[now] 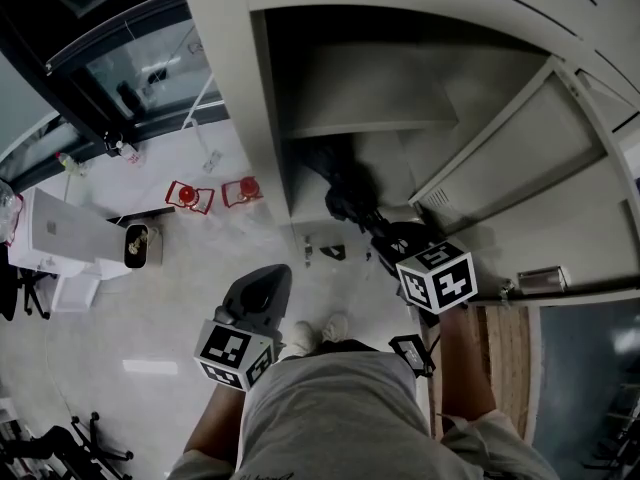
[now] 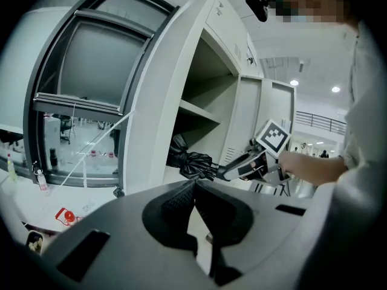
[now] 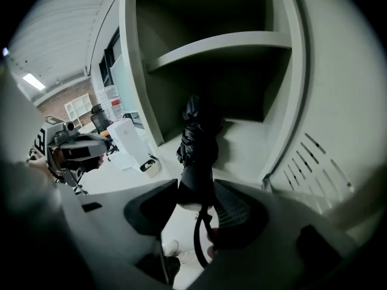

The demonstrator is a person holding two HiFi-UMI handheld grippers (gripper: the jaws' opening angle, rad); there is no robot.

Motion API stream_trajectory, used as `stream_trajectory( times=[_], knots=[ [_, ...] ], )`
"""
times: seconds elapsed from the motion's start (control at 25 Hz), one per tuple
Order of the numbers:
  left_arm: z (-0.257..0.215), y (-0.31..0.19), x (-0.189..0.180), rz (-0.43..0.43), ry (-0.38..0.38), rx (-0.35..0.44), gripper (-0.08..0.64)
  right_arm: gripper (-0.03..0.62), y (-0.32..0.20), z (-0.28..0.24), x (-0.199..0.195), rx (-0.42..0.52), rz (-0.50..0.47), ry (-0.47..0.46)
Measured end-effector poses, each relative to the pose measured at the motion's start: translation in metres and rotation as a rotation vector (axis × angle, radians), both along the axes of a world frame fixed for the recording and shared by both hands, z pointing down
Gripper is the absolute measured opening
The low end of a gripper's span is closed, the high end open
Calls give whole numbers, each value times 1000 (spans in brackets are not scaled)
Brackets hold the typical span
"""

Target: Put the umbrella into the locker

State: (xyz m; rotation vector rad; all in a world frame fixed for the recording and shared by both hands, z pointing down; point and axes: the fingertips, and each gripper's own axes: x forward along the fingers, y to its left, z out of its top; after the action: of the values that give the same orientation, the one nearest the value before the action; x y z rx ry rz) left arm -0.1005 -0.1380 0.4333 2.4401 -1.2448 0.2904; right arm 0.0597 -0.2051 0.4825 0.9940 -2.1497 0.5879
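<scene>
A black folded umbrella lies partly inside the lower compartment of the open grey locker, its fabric end on the compartment floor. My right gripper is shut on the umbrella's handle just outside the opening. In the right gripper view the handle sits between the jaws and its strap loop hangs down below them. The left gripper view shows the umbrella sticking out of the right gripper. My left gripper is shut with nothing in it, low and to the left of the locker.
A shelf spans the locker above the umbrella. The locker door stands open on the right. Two red items lie on the floor at left, near a white box and a small bin.
</scene>
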Motion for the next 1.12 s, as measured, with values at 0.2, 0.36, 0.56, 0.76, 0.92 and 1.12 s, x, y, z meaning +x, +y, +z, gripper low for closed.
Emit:
stream_trajectory(
  times=[0.2,0.36,0.56,0.76,0.92,1.12],
  knots=[
    [1,-1,-5,-12,-1,-16,15,199,-23,2,-9,21,3,-16],
    [1,-4,-13,-35,-4,-6,15,199,-42,-1,-13,32,8,-6],
    [1,-4,-25,-63,-11,-13,15,199,-62,1,-22,28,-1,1],
    [1,-3,-36,-89,-15,-19,15,199,-79,5,-29,21,-3,-1],
    [1,-4,-39,-106,-17,-7,15,199,-92,7,-36,20,-6,-1],
    [2,-3,-40,-108,-20,-14,15,199,-105,4,-46,26,-8,1]
  ],
)
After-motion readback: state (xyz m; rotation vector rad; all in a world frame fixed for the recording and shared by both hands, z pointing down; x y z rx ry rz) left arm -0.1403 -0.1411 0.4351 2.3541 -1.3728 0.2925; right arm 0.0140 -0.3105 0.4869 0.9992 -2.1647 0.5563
